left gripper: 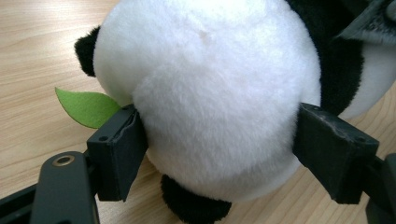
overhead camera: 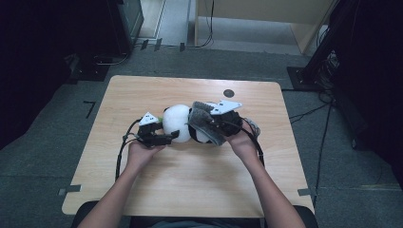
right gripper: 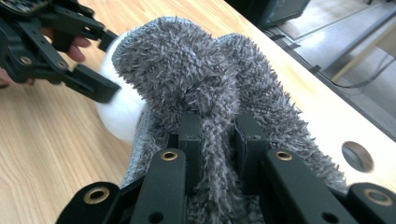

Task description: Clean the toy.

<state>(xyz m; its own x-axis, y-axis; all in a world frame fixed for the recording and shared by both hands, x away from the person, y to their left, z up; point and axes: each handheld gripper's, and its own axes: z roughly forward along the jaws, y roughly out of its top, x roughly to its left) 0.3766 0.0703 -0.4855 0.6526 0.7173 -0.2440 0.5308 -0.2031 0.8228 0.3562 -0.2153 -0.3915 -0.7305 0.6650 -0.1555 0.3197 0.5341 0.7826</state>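
Note:
A black-and-white panda plush (overhead camera: 177, 121) lies at the middle of the wooden table (overhead camera: 199, 190). My left gripper (overhead camera: 172, 137) is shut on its round white body (left gripper: 210, 93), one pad pressing into the fur on each side. A green felt leaf (left gripper: 86, 107) sticks out beside one pad. My right gripper (overhead camera: 216, 124) is shut on a fold of a grey fuzzy cloth (right gripper: 187, 70). The cloth (overhead camera: 205, 124) hangs against the panda's right side and hides part of it. In the right gripper view the white plush (right gripper: 116, 112) shows behind the cloth, with the left gripper's fingers (right gripper: 88, 84) on it.
A small dark round hole (overhead camera: 229, 93) marks the tabletop near its far edge, behind the panda. Cables trail from both grippers toward the person. Black stands and cables (overhead camera: 328, 57) sit on the floor to the right, and light wooden furniture (overhead camera: 266, 14) stands beyond the table.

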